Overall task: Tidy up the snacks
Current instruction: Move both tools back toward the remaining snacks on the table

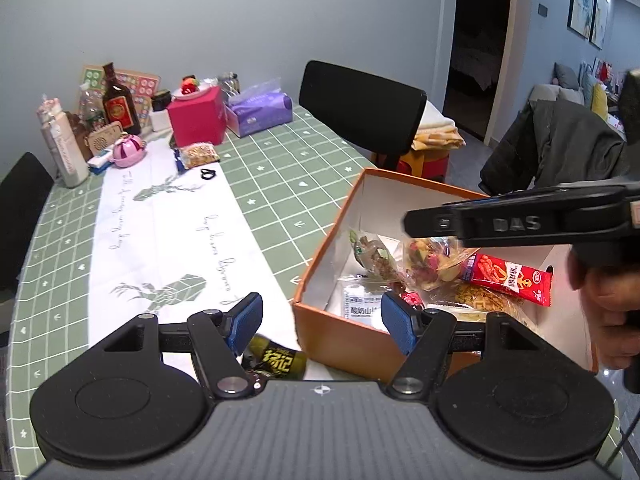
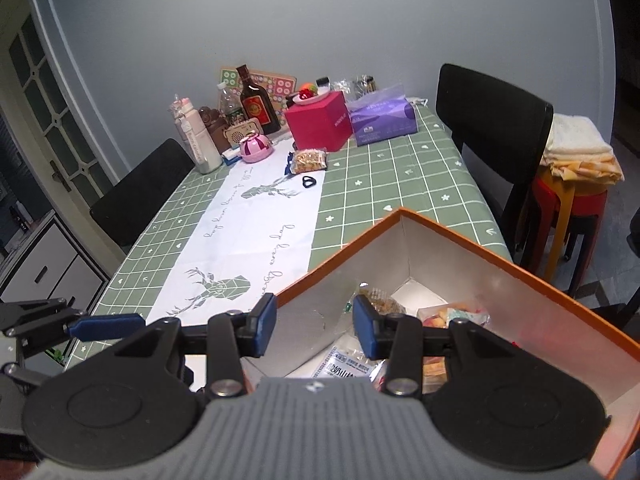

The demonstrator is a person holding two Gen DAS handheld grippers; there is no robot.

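An orange box (image 1: pixel 326 334) with a white inside stands on the table's near right and holds several snack packets, among them a red one (image 1: pixel 508 278) and a white one (image 1: pixel 360 304). My left gripper (image 1: pixel 322 324) is open and empty, over the box's near left corner. A dark green snack packet (image 1: pixel 278 362) lies on the table just under its left finger. My right gripper (image 2: pixel 315 330) is open and empty, over the box's left wall (image 2: pixel 320 276). It shows from the side in the left wrist view (image 1: pixel 412 222), above the box. A clear snack bag (image 2: pixel 309 161) lies far up the table.
The table has a green checked cloth (image 1: pixel 272 168) and a white runner (image 1: pixel 160 236). At its far end stand a dark bottle (image 1: pixel 120 104), a red box (image 1: pixel 198 118), a purple tissue pack (image 1: pixel 260 110) and small items. Black chairs (image 1: pixel 360 106) stand around it.
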